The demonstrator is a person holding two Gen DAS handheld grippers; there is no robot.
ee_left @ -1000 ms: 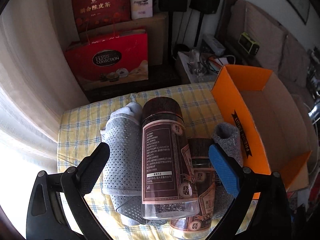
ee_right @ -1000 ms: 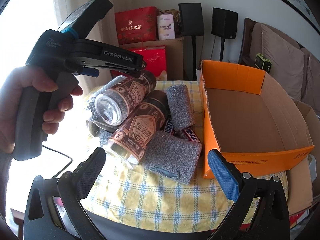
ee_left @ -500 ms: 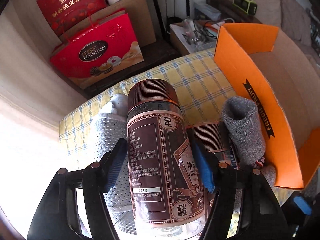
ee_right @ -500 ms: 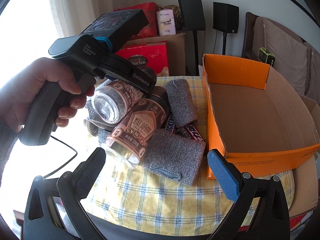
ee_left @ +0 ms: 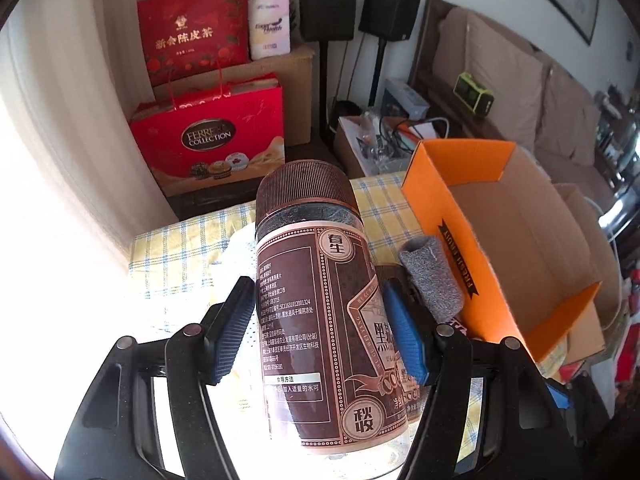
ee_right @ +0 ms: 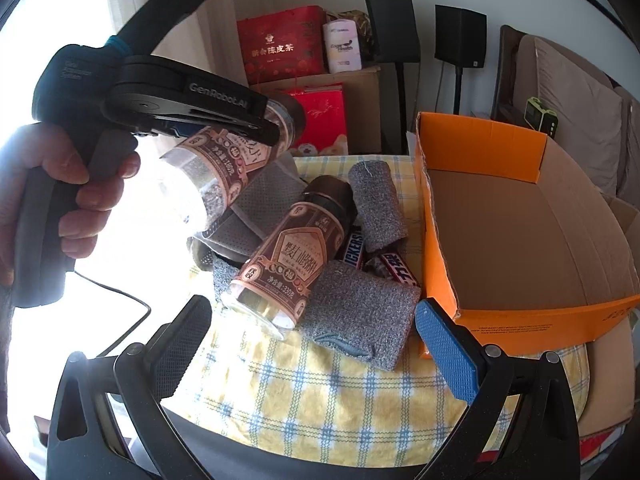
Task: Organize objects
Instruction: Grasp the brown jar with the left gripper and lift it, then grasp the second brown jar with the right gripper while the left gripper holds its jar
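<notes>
Left gripper [ee_left: 320,328] is clamped on a brown-labelled jar [ee_left: 316,300], both pads pressing the jar's sides, jaws about half spread; jar held clear of the pile, ribbed brown cap pointing toward 12 o'clock in the left wrist view. In the right wrist view a hand [ee_right: 60,200] at 9 o'clock grips the left gripper's black handle, with the held jar tilted at about 10 o'clock, cap up and away. Right gripper [ee_right: 312,344] sits at 6 o'clock in its own view, jaws spread wide, nothing between the pads, hovering over the yellow checked cloth [ee_right: 320,400]. Second jar [ee_right: 292,256] lies on its side at centre, cap toward 1 o'clock, resting on a grey perforated fabric piece [ee_right: 264,200]. Grey knitted roll [ee_right: 376,204] lies just beside that jar at 1 o'clock; grey knitted pad [ee_right: 360,312] touches the jar's base end at 5 o'clock. Snickers bars [ee_right: 372,256] are wedged between roll and pad. Orange cardboard box [ee_right: 480,144] stands at 3 o'clock, open on top, just beside the pile. Red gift bags [ee_left: 208,132] sit at 11 o'clock in the left wrist view, behind the cloth.
</notes>
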